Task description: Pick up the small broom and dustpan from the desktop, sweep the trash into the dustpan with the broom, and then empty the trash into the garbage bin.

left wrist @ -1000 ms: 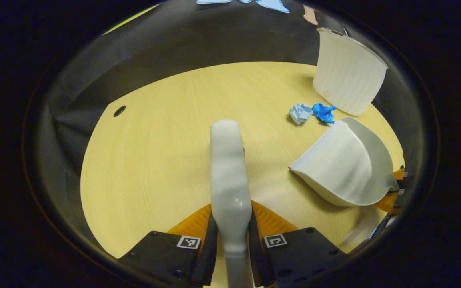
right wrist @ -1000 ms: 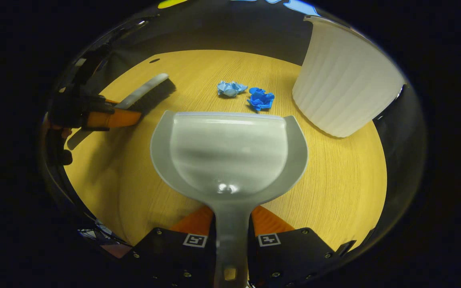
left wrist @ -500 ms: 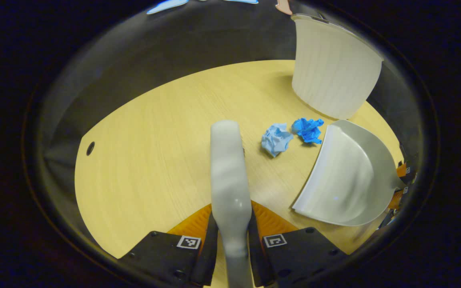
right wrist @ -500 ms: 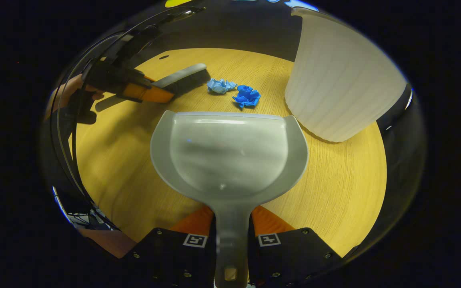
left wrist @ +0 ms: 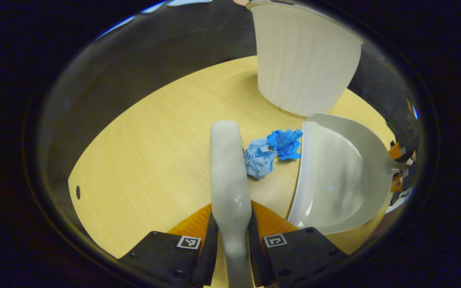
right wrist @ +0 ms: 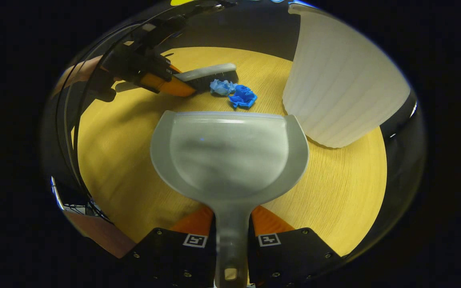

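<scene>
The left gripper's [left wrist: 232, 234] fingers clamp the handle of the small grey plastic broom [left wrist: 227, 168], whose bristles touch the pale blue crumpled paper [left wrist: 258, 161] on the light wooden surface [left wrist: 146, 160]. The right gripper's [right wrist: 230, 244] fingers grip the grey plastic dustpan [right wrist: 228, 156] by its handle, its lip near the bright blue crumpled paper [right wrist: 243, 96]. The white ribbed garbage bin [right wrist: 340, 86] stands just beside.

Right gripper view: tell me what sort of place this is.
Probably a staged booth: a bare light wooden desktop, black cloth wall, white ribbed plastic bin.
</scene>
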The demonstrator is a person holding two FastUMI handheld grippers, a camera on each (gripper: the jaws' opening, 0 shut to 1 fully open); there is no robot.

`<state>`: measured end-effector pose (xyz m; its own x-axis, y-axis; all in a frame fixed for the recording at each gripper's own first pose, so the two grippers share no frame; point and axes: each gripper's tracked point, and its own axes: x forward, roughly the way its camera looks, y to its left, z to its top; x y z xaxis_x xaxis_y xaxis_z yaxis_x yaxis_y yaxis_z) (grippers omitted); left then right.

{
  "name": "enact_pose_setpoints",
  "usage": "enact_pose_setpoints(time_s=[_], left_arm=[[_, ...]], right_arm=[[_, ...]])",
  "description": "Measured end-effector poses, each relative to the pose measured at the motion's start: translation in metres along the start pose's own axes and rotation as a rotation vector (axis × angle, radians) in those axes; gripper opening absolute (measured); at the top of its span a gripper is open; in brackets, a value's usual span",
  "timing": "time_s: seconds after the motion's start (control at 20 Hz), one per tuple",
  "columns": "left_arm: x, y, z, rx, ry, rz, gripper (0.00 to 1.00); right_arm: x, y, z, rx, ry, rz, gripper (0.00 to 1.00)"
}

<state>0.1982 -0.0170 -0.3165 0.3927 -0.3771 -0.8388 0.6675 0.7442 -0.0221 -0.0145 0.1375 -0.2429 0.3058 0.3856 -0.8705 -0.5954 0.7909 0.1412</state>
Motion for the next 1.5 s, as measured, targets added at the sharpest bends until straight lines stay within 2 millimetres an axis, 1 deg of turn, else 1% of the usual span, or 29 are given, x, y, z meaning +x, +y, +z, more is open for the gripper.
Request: enact_pose_setpoints(time_s=[0.05,0.1,0.2,0.25,0.3,0.35,0.4,0.45,0.5,0.55,0.6,0.7,0.75,0.8,0.85,0.95,1.0,1.05,1.2,1.25,1.35,1.45,1.5], left_arm=[[0.001,-0.004,0.004,0.018,-0.005,-0.024,0.46],[0.0,-0.01,0.008,0.04,-0.009,-0.049,0.43],[-0.004,-0.021,0.015,0.079,-0.014,-0.086,0.43],[-0.004,-0.025,0.019,0.094,-0.017,-0.103,0.43],[-0.004,-0.031,0.021,0.104,-0.018,-0.124,0.43],[-0.005,-0.038,0.023,0.112,-0.018,-0.15,0.43],[-0.004,-0.048,0.023,0.121,-0.016,-0.174,0.46],[-0.007,-0.053,0.025,0.131,-0.017,-0.191,0.4],[-0.011,-0.056,0.029,0.137,-0.021,-0.205,0.42],[-0.014,-0.06,0.031,0.133,-0.025,-0.22,0.43],[-0.016,-0.068,0.032,0.128,-0.029,-0.236,0.43],[-0.02,-0.084,0.028,0.115,-0.023,-0.269,0.43],[-0.023,-0.089,0.027,0.116,-0.021,-0.279,0.45],[-0.025,-0.093,0.027,0.121,-0.024,-0.283,0.4],[-0.025,-0.099,0.028,0.122,-0.026,-0.289,0.42],[-0.029,-0.105,0.028,0.107,-0.026,-0.305,0.4],[-0.029,-0.109,0.028,0.097,-0.029,-0.309,0.43],[-0.029,-0.109,0.03,0.087,-0.033,-0.307,0.46],[-0.027,-0.103,0.033,0.066,-0.045,-0.29,0.4],[-0.028,-0.1,0.034,0.061,-0.051,-0.287,0.4],[-0.03,-0.092,0.035,0.053,-0.067,-0.277,0.41],[-0.032,-0.081,0.038,0.049,-0.079,-0.267,0.43],[-0.034,-0.075,0.039,0.047,-0.085,-0.261,0.41]], right_arm=[[-0.002,0.0,0.0,-0.008,0.004,0.001,0.31],[-0.005,0.0,0.003,-0.016,0.005,0.001,0.31],[-0.006,0.002,0.004,-0.03,0.01,-0.001,0.31],[-0.007,0.005,0.004,-0.031,0.01,-0.001,0.29],[-0.009,0.007,0.006,-0.031,0.006,-0.001,0.32],[-0.011,0.011,0.01,-0.031,0.005,-0.001,0.29],[-0.014,0.012,0.014,-0.028,0.003,0.0,0.32],[-0.014,0.013,0.017,-0.026,0.0,-0.001,0.32],[-0.015,0.015,0.021,-0.027,-0.004,-0.002,0.31],[-0.017,0.016,0.024,-0.027,-0.009,-0.003,0.29],[-0.02,0.017,0.027,-0.024,-0.013,-0.002,0.32],[-0.025,0.016,0.034,-0.017,-0.018,0.0,0.32],[-0.028,0.016,0.036,-0.016,-0.022,-0.001,0.32],[-0.029,0.015,0.04,-0.016,-0.025,-0.001,0.32],[-0.025,0.015,0.043,-0.016,-0.025,-0.004,0.32],[-0.019,0.014,0.05,-0.016,-0.028,-0.01,0.32],[-0.018,0.014,0.052,-0.014,-0.029,-0.012,0.32],[-0.018,0.014,0.052,-0.012,-0.027,-0.015,0.31],[-0.016,0.013,0.047,-0.004,-0.024,-0.027,0.31],[-0.014,0.014,0.044,0.004,-0.022,-0.03,0.32],[-0.01,0.012,0.036,0.014,-0.018,-0.036,0.31],[-0.004,0.011,0.035,0.028,-0.018,-0.039,0.32],[-0.001,0.011,0.035,0.036,-0.018,-0.04,0.32]])
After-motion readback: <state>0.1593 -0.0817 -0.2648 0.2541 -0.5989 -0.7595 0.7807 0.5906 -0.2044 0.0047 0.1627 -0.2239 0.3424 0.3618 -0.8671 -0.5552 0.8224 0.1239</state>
